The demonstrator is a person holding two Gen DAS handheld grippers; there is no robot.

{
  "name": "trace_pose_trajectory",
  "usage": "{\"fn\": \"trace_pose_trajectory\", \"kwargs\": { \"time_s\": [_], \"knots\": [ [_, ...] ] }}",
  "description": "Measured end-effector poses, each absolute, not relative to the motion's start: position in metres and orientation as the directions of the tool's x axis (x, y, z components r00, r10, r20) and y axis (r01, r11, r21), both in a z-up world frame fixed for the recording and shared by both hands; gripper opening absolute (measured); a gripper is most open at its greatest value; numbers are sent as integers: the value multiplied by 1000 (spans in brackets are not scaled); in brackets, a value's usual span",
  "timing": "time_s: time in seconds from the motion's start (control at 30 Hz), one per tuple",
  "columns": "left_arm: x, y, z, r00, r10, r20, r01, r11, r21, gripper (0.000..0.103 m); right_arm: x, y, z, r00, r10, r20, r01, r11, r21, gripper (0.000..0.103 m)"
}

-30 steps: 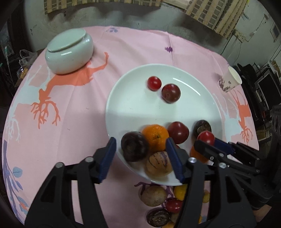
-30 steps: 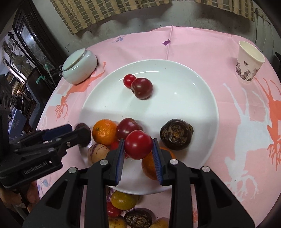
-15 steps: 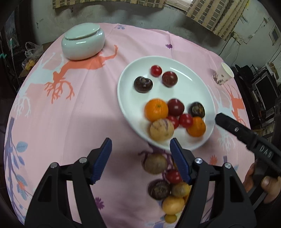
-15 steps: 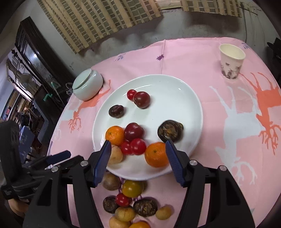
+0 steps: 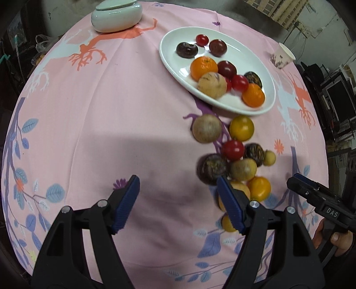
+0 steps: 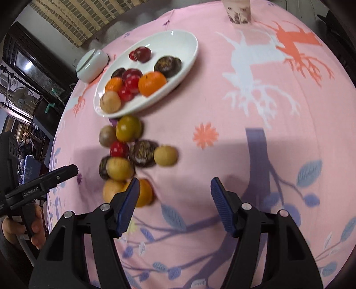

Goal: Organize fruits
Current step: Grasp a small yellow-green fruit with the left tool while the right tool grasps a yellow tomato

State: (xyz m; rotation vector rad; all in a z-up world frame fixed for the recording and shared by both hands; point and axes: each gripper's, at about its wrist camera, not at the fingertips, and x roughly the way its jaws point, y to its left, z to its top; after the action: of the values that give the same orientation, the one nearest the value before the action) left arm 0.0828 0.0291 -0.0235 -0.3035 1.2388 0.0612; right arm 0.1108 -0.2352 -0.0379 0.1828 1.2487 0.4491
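A white plate (image 5: 171, 60) (image 6: 187, 42) holds several fruits: oranges, red tomatoes, dark passion fruits and a tan melon. A loose pile of fruits (image 5: 235, 160) (image 6: 131, 153) lies on the pink cloth in front of the plate. My left gripper (image 5: 178, 197) is open and empty, above bare cloth just left of the pile, its right finger over the pile's near edge. My right gripper (image 6: 174, 195) is open and empty, just right of the pile, its left finger over an orange fruit (image 6: 144, 192). Each gripper shows at the edge of the other's view.
A pale green lidded jar (image 5: 116, 14) (image 6: 91, 64) stands at the far left of the round table. A paper cup (image 5: 282, 56) (image 6: 239, 11) stands far right. The table edge curves close around; dark furniture and clutter lie beyond.
The right gripper let go of a red tomato onto the plate and the left released a dark fruit there. Both grippers opened and pulled back from the plate toward the near pile.
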Motion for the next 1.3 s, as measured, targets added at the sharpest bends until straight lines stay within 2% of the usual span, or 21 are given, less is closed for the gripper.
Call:
{"fn": "trace_pose_trajectory", "kwargs": {
  "time_s": [0.6, 0.7, 0.73, 0.83, 1.07, 1.1, 1.13, 1.3],
  "knots": [
    [49, -37, -44, 269, -191, -944, -54, 976, -213, 76, 83, -238, -32, 233, 435, -870, -250, 891, 378, 67],
    [48, -48, -55, 259, -179, -949, -34, 980, -194, 70, 79, -242, -31, 231, 435, -870, -248, 891, 380, 67],
    [48, -52, -58, 255, -174, -951, -25, 982, -186, 60, 76, -244, -31, 231, 433, -871, -248, 892, 377, 67],
    [48, -60, -65, 239, -180, -954, 3, 983, -185, 44, 72, -250, -33, 226, 430, -874, -243, 894, 377, 67],
    [53, -64, -66, 264, -156, -952, -6, 987, -164, 44, 64, -257, -39, 207, 417, -885, -235, 899, 369, 67],
    [53, -65, -66, 270, -150, -951, -3, 988, -157, 42, 63, -256, -38, 205, 417, -886, -237, 899, 368, 67],
    [53, -66, -66, 280, -157, -947, 8, 987, -161, 28, 62, -255, -38, 202, 417, -886, -240, 898, 368, 67],
    [48, -66, -63, 273, -159, -949, 30, 987, -157, 27, 63, -246, -37, 192, 423, -885, -260, 892, 370, 67]
  ]
}}
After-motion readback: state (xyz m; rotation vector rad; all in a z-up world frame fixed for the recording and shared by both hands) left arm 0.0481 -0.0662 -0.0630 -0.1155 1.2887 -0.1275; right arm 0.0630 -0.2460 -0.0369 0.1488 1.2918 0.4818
